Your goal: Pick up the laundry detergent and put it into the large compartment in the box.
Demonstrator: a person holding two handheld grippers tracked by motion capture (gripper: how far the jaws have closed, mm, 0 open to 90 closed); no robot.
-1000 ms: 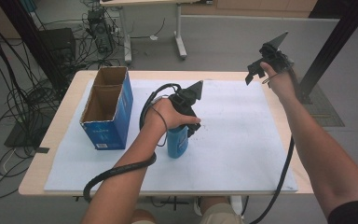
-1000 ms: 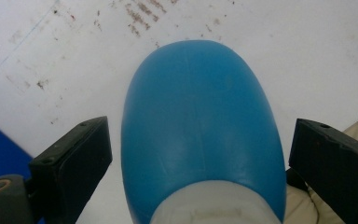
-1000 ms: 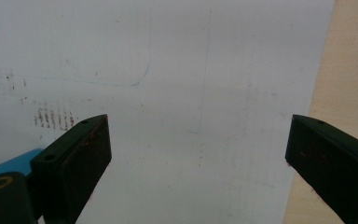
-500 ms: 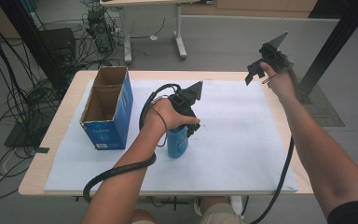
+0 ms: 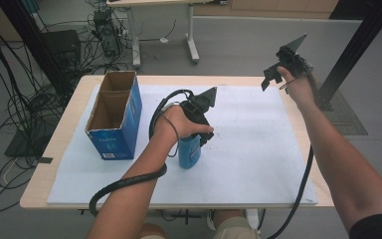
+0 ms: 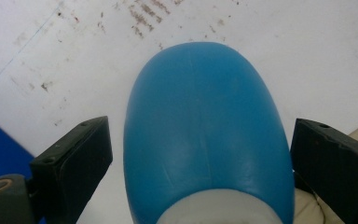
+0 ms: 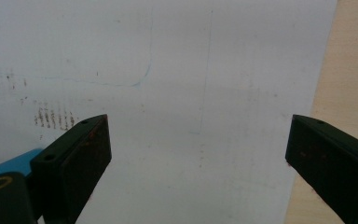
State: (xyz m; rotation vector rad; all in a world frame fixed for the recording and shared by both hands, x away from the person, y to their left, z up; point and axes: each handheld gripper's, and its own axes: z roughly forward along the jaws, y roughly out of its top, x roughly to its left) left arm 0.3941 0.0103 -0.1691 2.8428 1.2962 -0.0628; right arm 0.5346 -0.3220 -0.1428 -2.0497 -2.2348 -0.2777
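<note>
One blue bottle [image 5: 189, 153], seemingly ungripped.

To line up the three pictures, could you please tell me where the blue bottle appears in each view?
High view: the blue bottle stands near the table's middle, under the left gripper.
Left gripper view: it sits centre, lower half, between the open fingers, gaps on both sides.
Right gripper view: a light blue sliver at the lower left edge is possibly the bottle.
Shared landmark: the white sheet with brown specks.
</note>
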